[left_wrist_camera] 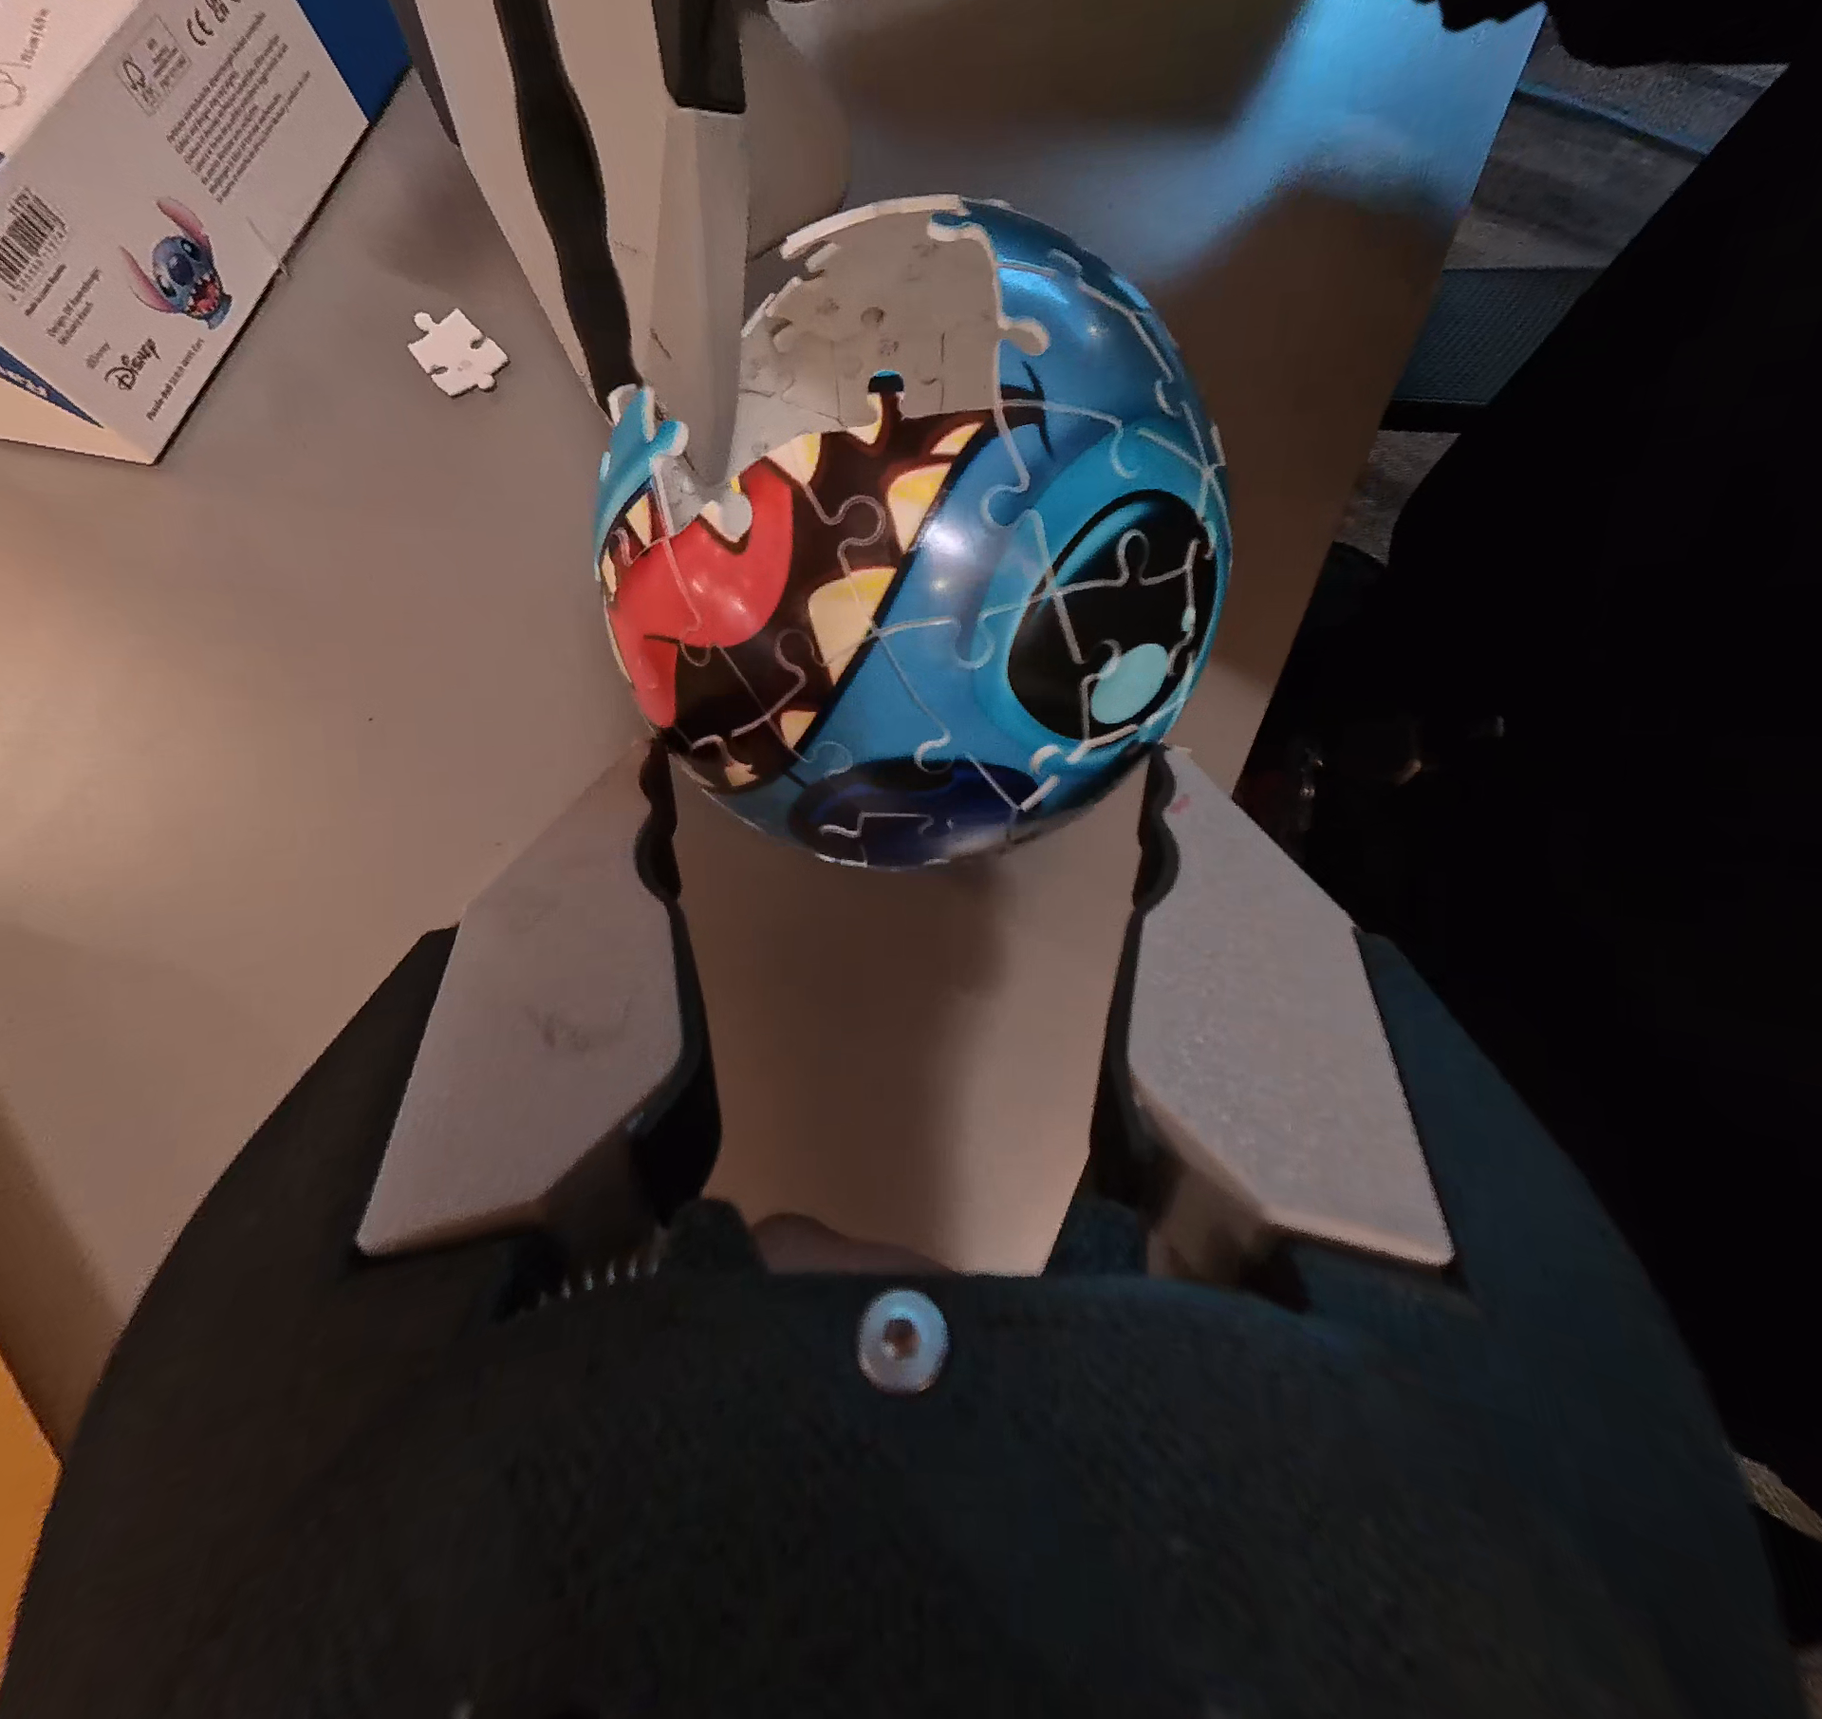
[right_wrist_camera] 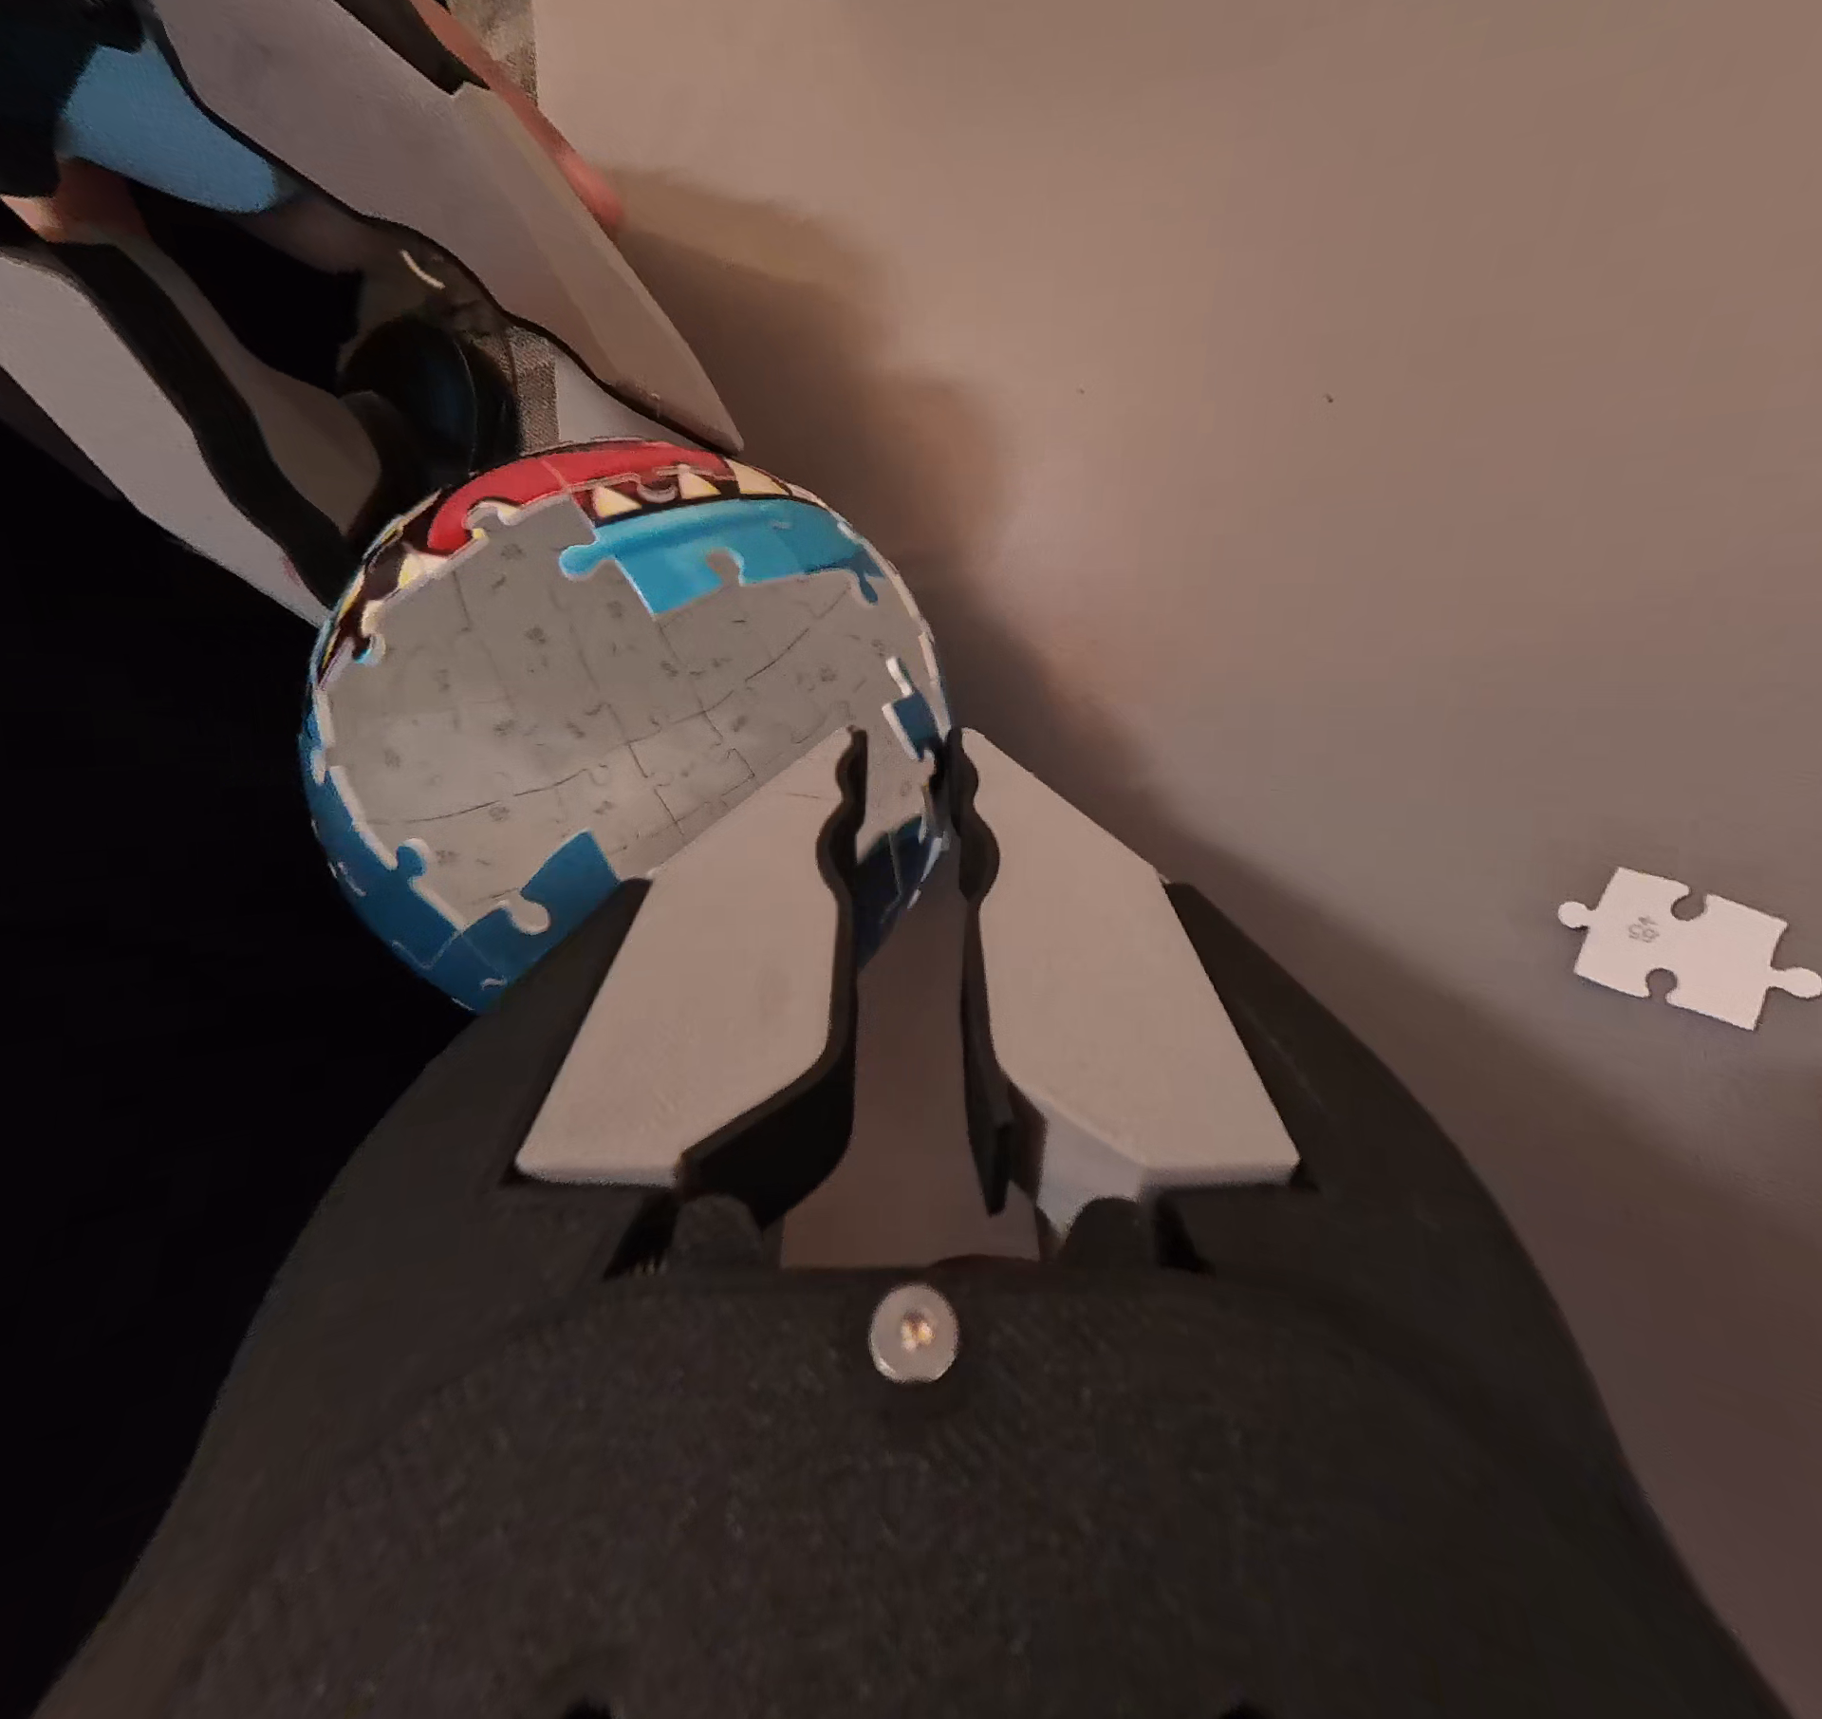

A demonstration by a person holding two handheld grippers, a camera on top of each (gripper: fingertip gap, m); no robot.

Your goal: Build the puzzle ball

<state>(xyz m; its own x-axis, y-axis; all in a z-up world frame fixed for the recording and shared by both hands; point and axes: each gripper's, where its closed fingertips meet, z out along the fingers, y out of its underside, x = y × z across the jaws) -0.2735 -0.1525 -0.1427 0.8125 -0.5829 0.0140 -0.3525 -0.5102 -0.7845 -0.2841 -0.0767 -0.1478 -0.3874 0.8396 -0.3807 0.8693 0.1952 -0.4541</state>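
Box [left_wrist_camera: 168, 183] — left wrist view only.

1. Table [left_wrist_camera: 246, 685]: plain beige-grey top, and it's pretty much the whole backdrop in both views. Its far corner has a bluish sheen on it.
2. Box [left_wrist_camera: 168, 192]: white cardboard with a blue edge, sitting on the table in the upper left of the left wrist view, cut off by the frame. The side has a barcode, small print and a little blue cartoon critter.
3. Floor [left_wrist_camera: 1538, 291]: greyish carpet past the table's right edge, mostly lost in the dark.
4. Orange-yellow sliver [left_wrist_camera: 20, 1435] at the lower left edge, no clue what it is.
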